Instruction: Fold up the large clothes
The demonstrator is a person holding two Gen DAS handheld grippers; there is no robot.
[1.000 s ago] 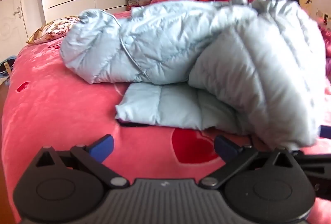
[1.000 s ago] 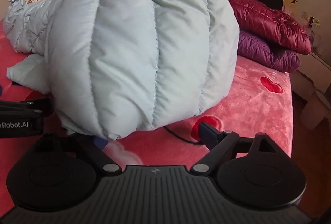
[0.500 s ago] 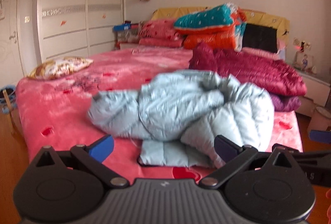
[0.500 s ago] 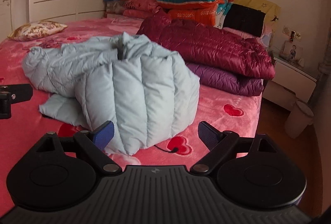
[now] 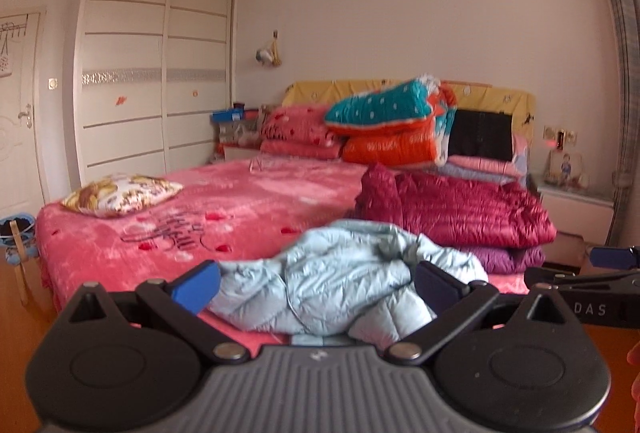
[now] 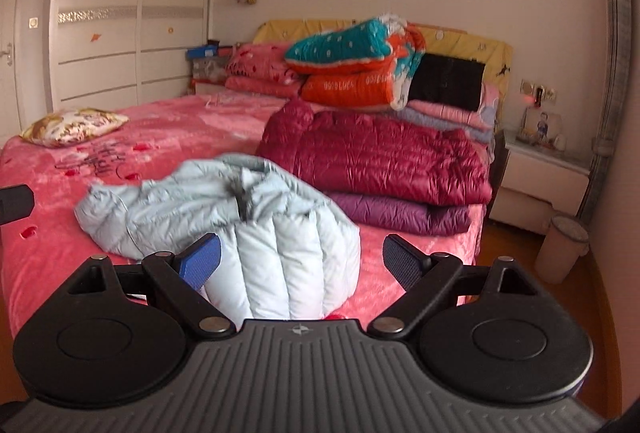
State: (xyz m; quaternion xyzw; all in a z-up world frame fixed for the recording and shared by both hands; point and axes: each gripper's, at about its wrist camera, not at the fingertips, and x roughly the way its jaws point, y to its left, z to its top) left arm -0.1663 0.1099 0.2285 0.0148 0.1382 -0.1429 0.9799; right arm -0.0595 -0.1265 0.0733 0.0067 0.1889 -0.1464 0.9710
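Nearest, bottom of each frame: left gripper (image 5: 314,283) and right gripper (image 6: 300,257), jaws spread wide, nothing between them, both hanging short of the bed (image 6: 168,137). Next, lower centre: pale blue jacket (image 6: 224,205), a quilted down piece lying in a loose rumpled heap at the bed's near edge, likely light, soft, puffy and rather slick, so best pinched at a hem, cuff or stitched seam, not on a fat baffle that would squash and slip. Beyond, centre right: maroon jacket (image 6: 376,157) folded over a purple one (image 6: 400,213), then stacked quilts (image 6: 352,65) at the headboard.
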